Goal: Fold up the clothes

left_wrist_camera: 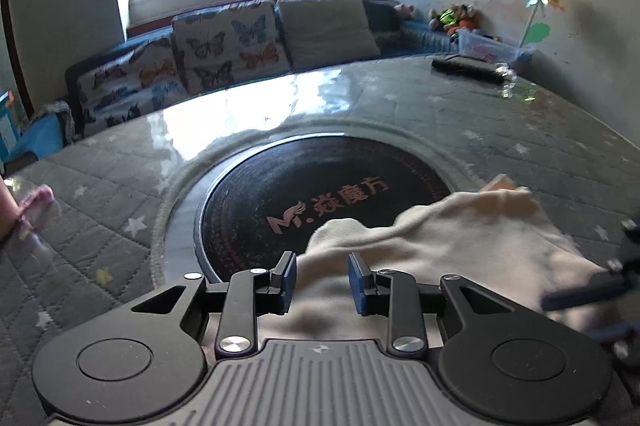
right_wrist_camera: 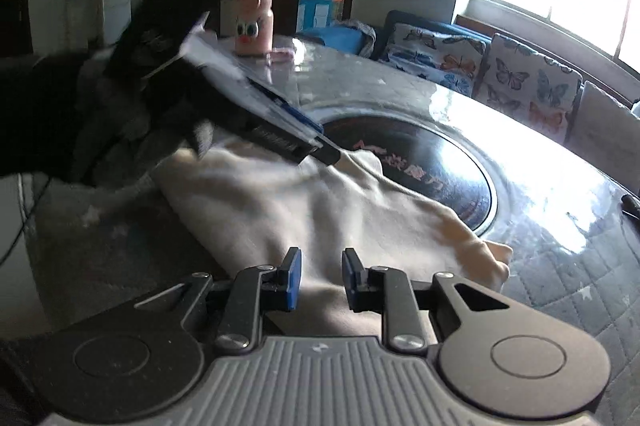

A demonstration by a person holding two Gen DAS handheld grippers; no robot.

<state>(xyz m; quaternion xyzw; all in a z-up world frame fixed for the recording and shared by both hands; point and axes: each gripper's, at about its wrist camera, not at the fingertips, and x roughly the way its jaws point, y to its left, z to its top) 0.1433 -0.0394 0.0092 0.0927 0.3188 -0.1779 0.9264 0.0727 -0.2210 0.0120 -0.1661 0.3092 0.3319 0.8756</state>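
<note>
Left gripper (left_wrist_camera: pixel 322 282): lowest centre of the left wrist view, blue-padded jaws spread with cream cloth showing in the gap; nothing pinched. In the right wrist view it comes in from the upper left, blurred, its tip at the cloth's far edge.
Right gripper (right_wrist_camera: pixel 318 280): lowest centre of its own view, jaws likewise apart over the cloth's near part, gripping nothing. Its blurred tip shows at the right edge of the left wrist view.
Cream garment (right_wrist_camera: pixel 320 209): lies spread and rumpled just ahead of both tools, centre of the right wrist view; one edge drapes onto the dark disc, and a bunched end reaches right. What kind of garment it is cannot be told.
Handling: by its soft ridges and drape it looks light, limp and not slippery; it should sag from any single hold, so I would take it at two edge points or corners, pinching a raised fold rather than flat cloth.
Black round hob (left_wrist_camera: pixel 320 185): set in the table's middle behind the garment, with printed lettering.
Table (left_wrist_camera: pixel 100 193): grey quilted star-pattern cover under a glossy sheet, glaring with window light.
Pink bottle (right_wrist_camera: pixel 253 21): with cartoon eyes, stands at the table's far side, upper middle of the right wrist view.
Butterfly cushions (left_wrist_camera: pixel 230 45): on the sofa beyond, under the window.
</note>
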